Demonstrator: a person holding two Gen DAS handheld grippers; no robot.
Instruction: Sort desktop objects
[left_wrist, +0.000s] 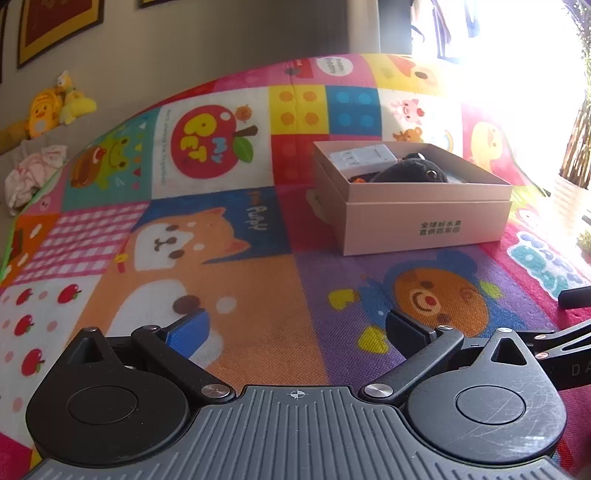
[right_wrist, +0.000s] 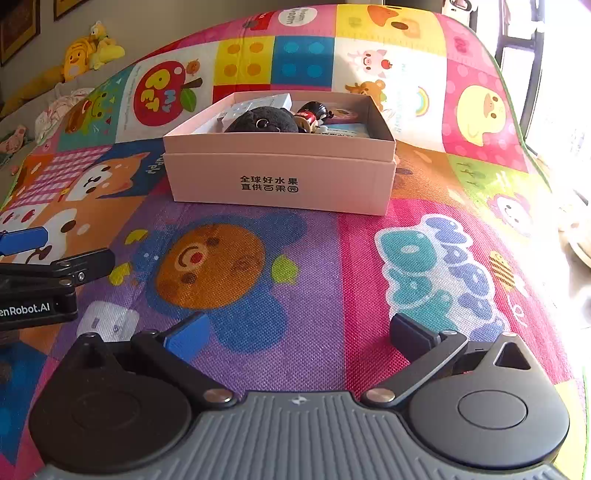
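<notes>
Both tools, left (left_wrist: 295, 332) and right (right_wrist: 299, 334), hung apart and empty; the box (right_wrist: 280, 184) looked filled, so sorting seemed nearly finished.

I see a bright cartoon play mat (right_wrist: 295, 295) covering the surface. A pink cardboard box (right_wrist: 280, 181) sits right on it at 12 o'clock, with a small white block (right_wrist: 107, 319) at 9 o'clock.

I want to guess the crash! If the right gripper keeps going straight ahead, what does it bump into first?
Probably the pink box. The open right gripper points at its front wall, with only bare play mat between, though depth is hard to judge.
</notes>
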